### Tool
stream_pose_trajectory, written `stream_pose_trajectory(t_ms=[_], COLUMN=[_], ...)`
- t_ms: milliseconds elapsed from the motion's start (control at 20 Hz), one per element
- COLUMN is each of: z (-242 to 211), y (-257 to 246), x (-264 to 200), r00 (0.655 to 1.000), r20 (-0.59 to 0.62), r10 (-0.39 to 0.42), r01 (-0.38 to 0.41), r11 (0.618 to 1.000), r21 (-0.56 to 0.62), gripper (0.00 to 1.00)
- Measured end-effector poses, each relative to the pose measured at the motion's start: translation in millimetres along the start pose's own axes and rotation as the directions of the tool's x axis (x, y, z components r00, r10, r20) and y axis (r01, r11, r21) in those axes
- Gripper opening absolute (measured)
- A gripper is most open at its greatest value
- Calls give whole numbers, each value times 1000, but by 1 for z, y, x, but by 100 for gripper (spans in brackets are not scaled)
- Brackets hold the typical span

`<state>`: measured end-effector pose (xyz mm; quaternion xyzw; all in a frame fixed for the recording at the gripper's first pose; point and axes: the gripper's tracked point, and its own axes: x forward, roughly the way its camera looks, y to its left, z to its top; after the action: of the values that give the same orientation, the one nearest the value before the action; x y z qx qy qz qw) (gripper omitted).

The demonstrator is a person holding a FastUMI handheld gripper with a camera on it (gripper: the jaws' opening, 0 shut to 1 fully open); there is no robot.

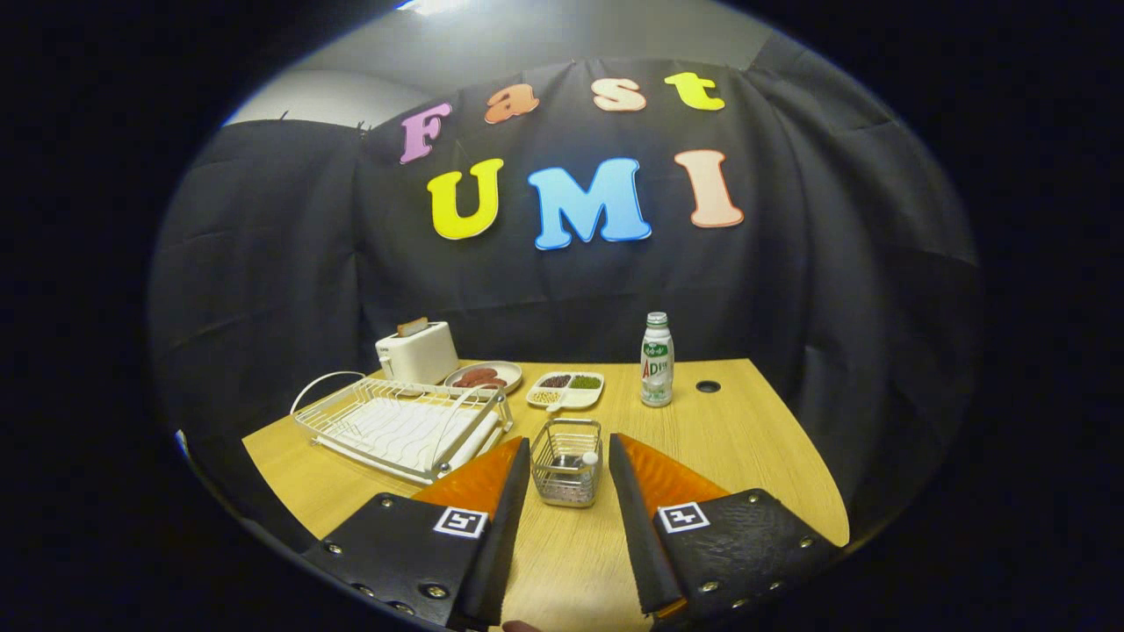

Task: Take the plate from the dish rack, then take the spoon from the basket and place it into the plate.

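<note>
One basket (568, 461) between open jaws

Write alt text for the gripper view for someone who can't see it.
The tool is open, with a wire basket between its fingers holding a spoon. A white dish rack sits on the wooden table; beyond are a toaster, two dishes of food and a bottle.
</note>
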<state>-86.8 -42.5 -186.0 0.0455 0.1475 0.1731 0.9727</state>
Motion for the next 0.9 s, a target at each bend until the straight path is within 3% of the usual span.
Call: stream_pose_trajectory(t_ms=[350, 900], z=[-7, -41], y=[-12, -25], x=[46, 113], r00=[991, 981], r20=[133, 180], r10=[-18, -71], r01=[26, 77], r11=[998, 997], r21=[-63, -27], gripper=[56, 56])
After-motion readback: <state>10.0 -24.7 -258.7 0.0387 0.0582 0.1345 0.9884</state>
